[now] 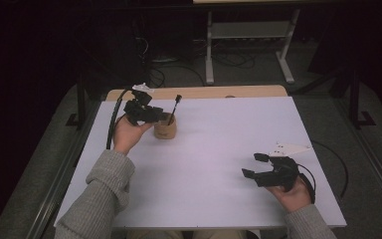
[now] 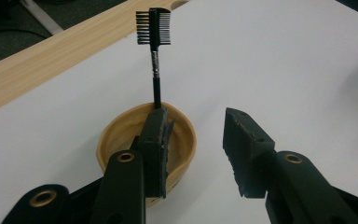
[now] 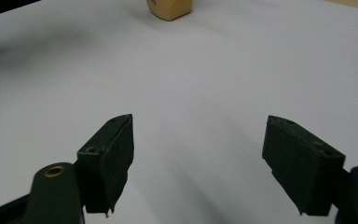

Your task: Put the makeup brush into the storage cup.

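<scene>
We see the left gripper [image 1: 160,117] at upper left of the high view, jaws spread and gripping nothing, one jaw over the rim of the cup [image 2: 121,135]. A brush [image 2: 154,32] stands tilted in the cup, comb head up. The right gripper [image 1: 255,165] rests at lower right, jaws spread wide over the bare table [image 1: 219,149], well apart from the cup.

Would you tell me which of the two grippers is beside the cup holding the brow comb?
The left gripper, by the tan cup with the brow comb; the right gripper hovers over bare table.
</scene>
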`<state>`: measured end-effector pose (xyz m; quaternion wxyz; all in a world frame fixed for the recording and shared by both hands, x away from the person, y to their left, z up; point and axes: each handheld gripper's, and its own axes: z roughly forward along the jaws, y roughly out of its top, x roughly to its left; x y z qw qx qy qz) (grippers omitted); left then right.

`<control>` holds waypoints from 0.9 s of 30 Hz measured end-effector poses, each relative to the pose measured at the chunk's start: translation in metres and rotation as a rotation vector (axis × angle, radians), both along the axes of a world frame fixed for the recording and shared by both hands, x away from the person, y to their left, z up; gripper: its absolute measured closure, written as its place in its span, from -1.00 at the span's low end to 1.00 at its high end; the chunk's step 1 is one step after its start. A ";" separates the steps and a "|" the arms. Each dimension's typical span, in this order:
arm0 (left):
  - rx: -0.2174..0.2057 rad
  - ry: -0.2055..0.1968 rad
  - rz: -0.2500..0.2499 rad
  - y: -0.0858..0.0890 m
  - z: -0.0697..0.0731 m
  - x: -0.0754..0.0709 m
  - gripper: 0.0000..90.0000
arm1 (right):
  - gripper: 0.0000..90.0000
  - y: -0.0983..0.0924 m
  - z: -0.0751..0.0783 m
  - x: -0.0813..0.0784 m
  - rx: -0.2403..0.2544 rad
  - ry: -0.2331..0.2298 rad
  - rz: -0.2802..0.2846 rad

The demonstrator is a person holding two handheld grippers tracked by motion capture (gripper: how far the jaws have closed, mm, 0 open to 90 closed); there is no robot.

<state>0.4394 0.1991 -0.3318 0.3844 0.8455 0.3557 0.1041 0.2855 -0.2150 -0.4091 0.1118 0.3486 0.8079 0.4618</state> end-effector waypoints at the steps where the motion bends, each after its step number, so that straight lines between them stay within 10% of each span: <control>1: -0.001 0.001 -0.001 0.000 0.000 -0.001 0.33 | -0.47 0.000 0.000 0.000 0.000 0.000 0.000; 27: 0.021 -0.027 -0.045 0.006 -0.003 -0.036 0.12 | -0.47 -0.002 0.001 -0.002 -0.008 0.004 -0.016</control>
